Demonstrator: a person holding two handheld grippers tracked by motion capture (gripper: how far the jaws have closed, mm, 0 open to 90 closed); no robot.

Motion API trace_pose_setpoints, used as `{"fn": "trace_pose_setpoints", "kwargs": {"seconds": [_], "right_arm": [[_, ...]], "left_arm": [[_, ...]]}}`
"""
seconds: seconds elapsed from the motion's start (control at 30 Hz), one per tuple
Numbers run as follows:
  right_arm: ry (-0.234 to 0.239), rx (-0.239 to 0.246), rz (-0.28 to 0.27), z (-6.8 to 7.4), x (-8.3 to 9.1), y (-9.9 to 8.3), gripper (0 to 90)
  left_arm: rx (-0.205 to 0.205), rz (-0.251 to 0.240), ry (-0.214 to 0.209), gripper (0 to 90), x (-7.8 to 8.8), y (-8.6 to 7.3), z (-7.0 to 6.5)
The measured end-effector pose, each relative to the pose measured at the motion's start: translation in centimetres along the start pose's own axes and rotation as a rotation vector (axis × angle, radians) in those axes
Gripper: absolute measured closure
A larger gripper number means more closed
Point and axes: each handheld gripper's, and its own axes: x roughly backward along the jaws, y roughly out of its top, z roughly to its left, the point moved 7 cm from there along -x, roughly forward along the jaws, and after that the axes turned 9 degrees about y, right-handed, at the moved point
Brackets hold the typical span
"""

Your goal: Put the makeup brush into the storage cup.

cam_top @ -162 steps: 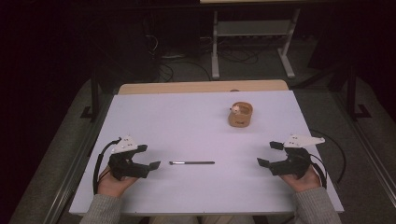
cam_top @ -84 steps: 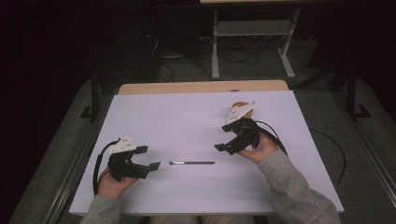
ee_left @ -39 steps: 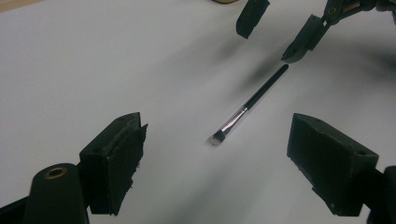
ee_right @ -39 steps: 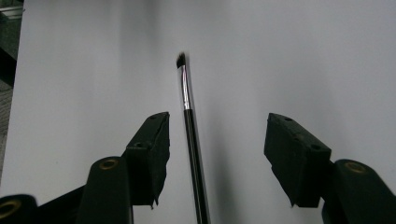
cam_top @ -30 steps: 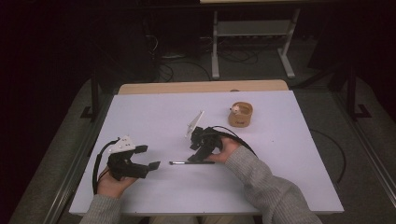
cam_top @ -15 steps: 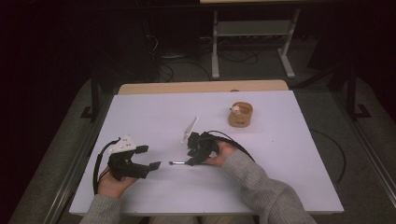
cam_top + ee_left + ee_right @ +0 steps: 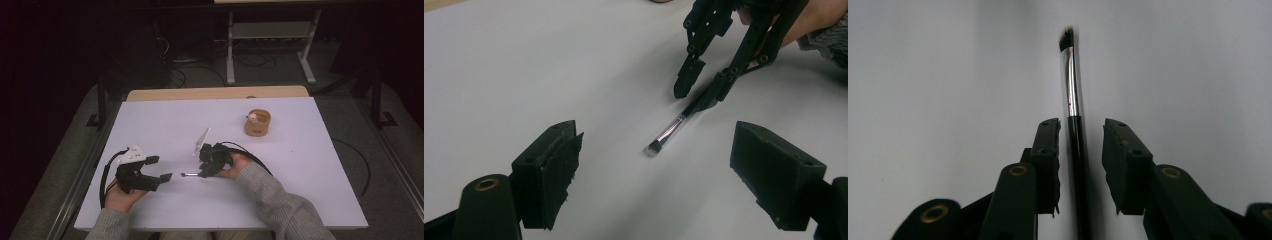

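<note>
A thin black makeup brush with a silver ferrule lies on the white table, bristles toward my left gripper. My right gripper is down over its handle, one jaw on each side. In the right gripper view the brush runs between the jaws of that gripper; they have just been closing, and a gap still shows beside the handle. My left gripper rests open at the front left, aimed at the bristles. Its own view shows the brush beyond its open jaws, with the right gripper over the handle.
A small round wooden cup with a pale object inside stands at the back right of the table. A wooden strip borders the far edge. A cable loops behind the right hand.
The right hand came from the front right, past the cup, to the brush. Over the last second it settled onto the handle and its jaws narrowed. The left gripper has not moved.
</note>
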Motion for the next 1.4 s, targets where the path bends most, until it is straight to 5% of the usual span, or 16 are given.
{"fn": "trace_pose_setpoints", "kwargs": {"seconds": [0.63,1.4], "right_arm": [[-0.054,0.044,0.071,0.4,-0.5,-0.1,82.5],[0.018,-0.006,-0.018,0.1,0.5,-0.7,83.3]], "left_arm": [[-0.003,0.006,-0.015,19.7,-0.3,0.1,-0.4],[-0.014,-0.017,-0.033,22.2,-0.2,0.7,-1.2]]}}
